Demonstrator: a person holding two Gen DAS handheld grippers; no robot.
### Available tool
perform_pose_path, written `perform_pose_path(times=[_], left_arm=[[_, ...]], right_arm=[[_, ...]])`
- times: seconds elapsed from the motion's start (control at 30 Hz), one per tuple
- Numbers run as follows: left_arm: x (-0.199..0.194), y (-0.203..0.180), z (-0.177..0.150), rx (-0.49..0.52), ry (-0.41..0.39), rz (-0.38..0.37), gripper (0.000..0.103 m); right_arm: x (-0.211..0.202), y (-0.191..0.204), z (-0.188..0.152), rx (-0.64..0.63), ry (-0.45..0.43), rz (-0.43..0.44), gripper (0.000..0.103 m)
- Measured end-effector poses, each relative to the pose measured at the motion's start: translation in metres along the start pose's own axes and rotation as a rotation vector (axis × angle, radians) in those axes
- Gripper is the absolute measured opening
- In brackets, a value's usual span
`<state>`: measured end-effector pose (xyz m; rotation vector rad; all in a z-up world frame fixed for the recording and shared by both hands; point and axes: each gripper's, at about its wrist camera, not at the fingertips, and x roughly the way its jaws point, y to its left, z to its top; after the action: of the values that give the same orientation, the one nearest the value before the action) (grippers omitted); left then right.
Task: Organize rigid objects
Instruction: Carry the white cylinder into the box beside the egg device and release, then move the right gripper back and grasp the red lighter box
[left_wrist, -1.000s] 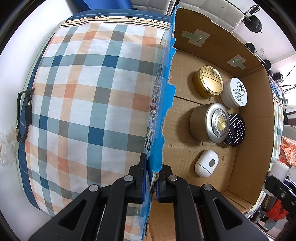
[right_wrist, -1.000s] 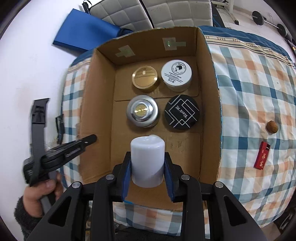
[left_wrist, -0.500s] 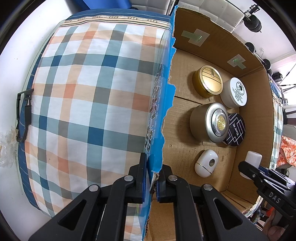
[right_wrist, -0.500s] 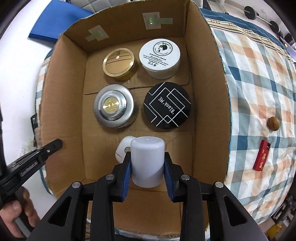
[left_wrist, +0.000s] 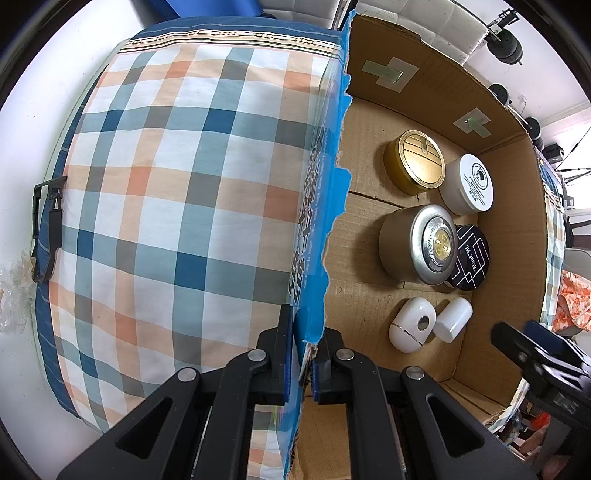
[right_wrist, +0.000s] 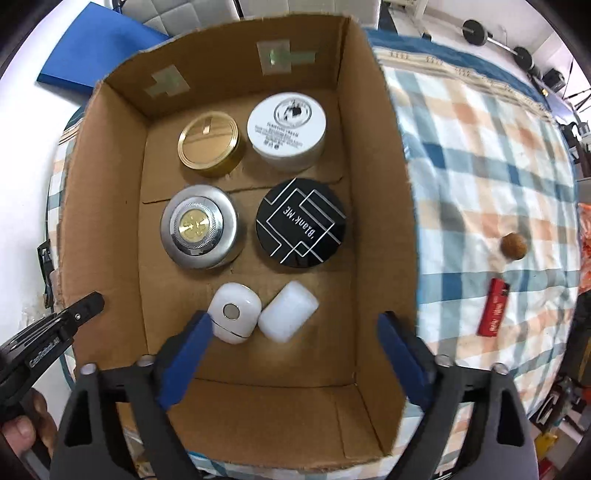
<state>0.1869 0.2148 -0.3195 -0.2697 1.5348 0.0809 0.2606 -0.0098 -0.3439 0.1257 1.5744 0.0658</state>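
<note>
White cylinder (right_wrist: 289, 316) seen lying in cardboard box (right_wrist: 376, 206) ahead of right claw (right_wrist: 295, 345), spread wide, empty. Box wall clamped by left claw (left_wrist: 303, 363).

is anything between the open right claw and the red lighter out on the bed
Yes: the cardboard box's right wall rises between the right claw, open over the box, and the flat red lighter on the checked bedspread.
</note>
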Motion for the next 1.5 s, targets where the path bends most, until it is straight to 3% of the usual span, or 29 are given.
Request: perform_pose_path(times=[0.53, 0.87, 1.17, 1.3, 1.5], left_arm=[[0.001, -0.003, 0.0, 0.008, 0.001, 0.006, 0.005], [0.001, -0.004, 0.0, 0.009, 0.002, 0.007, 0.005], [0.001, -0.004, -0.001, 0.007, 0.002, 0.006, 0.005], [0.002, -0.003, 0.0, 0.005, 0.002, 0.004, 0.005], [0.001, -0.003, 0.0, 0.006, 0.003, 0.006, 0.005]], right_arm=[[-0.072, -0.016, -0.026, 0.006, -0.099, 0.056, 0.103], [-0.086, -0.085, -0.023, 0.158, -0.143, 0.055, 0.103], [-0.038, -0.196, -0.023, 0.415, -0.094, 0.018, 0.103], [0.004, -0.237, -0.025, 0.467, -0.009, -0.024, 0.103], [0.06, -0.261, -0.029, 0.467, 0.071, -0.073, 0.103]])
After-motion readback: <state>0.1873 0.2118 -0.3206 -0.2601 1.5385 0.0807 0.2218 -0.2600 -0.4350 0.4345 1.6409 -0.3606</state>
